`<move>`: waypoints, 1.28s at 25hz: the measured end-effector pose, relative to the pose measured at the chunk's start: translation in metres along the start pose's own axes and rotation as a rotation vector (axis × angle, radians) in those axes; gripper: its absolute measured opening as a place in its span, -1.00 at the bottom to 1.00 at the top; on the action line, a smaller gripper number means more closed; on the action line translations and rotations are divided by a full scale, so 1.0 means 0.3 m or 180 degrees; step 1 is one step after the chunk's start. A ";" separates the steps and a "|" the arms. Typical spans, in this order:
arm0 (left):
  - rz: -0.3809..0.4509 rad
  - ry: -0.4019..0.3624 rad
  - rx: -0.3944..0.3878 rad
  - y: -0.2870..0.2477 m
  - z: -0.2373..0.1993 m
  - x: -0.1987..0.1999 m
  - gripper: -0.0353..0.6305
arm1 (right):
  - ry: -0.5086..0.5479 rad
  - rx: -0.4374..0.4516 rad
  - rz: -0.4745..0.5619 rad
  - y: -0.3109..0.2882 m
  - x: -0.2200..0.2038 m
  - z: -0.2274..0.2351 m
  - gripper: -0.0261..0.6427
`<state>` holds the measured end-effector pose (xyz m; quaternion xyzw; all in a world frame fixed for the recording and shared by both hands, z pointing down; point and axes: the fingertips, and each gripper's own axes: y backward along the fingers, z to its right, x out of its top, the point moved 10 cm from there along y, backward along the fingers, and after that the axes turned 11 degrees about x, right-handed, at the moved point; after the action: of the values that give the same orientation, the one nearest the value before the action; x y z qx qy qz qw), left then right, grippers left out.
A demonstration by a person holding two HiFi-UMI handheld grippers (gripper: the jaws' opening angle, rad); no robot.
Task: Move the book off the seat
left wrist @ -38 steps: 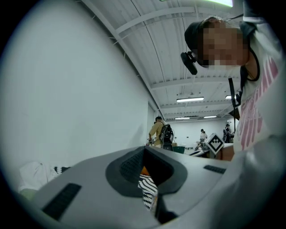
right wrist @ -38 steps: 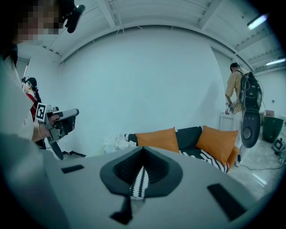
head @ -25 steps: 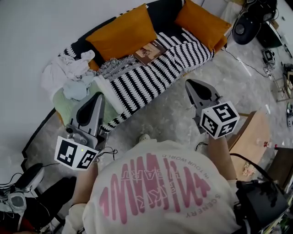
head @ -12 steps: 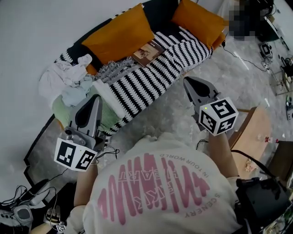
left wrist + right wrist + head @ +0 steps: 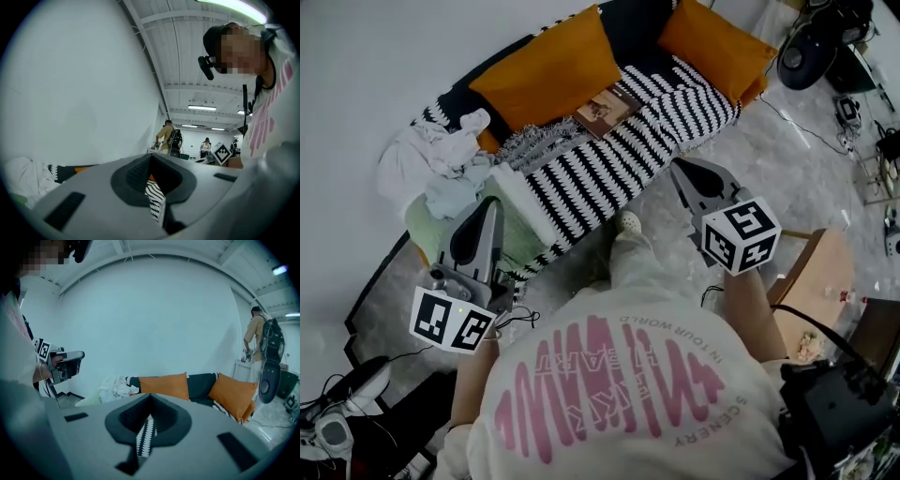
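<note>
A brown book (image 5: 605,108) lies on the sofa seat (image 5: 581,173), on the black-and-white striped blanket, between two orange cushions (image 5: 548,70). The person holds both grippers in the air in front of the sofa, well short of the book. My left gripper (image 5: 492,203) is shut and empty, over the sofa's left end. The right gripper (image 5: 678,169) is also shut and empty, beside the seat's front edge. In the right gripper view the shut jaws (image 5: 149,401) point at the cushions (image 5: 164,385). The left gripper view shows shut jaws (image 5: 151,158) with a strip of striped blanket behind.
White and pale blue clothes (image 5: 436,164) are heaped on the sofa's left end above a green cover (image 5: 431,225). The person's shoe (image 5: 628,223) is near the sofa front. A wooden table (image 5: 811,291) stands at the right. Cables and gear (image 5: 811,47) lie on the floor.
The person has stepped toward the sofa, and a leg and shoe have come into view. Both grippers shifted slightly with the body. The book has not moved.
</note>
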<state>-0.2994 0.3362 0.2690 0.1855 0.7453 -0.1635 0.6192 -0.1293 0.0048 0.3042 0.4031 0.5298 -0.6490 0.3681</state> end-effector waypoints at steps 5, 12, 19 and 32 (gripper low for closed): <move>0.0015 -0.0159 0.0047 -0.053 0.003 0.010 -0.87 | 0.0033 0.0000 0.0079 -0.053 0.030 0.069 -0.90; 0.0039 -0.0125 0.0364 -0.168 -0.003 -0.002 -0.87 | -0.0075 0.0288 0.0145 -0.200 0.071 0.260 -0.90; -0.0089 -0.0060 0.0688 -0.373 -0.023 -0.032 -0.87 | -0.0147 0.0576 -0.0128 -0.376 0.107 0.507 -0.90; -0.0259 0.0209 0.1316 -0.630 -0.030 -0.181 -0.87 | -0.0706 0.1227 -0.0459 -0.726 -0.076 0.857 -0.89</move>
<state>-0.3888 0.1704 0.3266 0.2836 0.7225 -0.3316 0.5363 -0.3513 -0.2106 0.4393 0.3533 0.3798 -0.8032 0.2929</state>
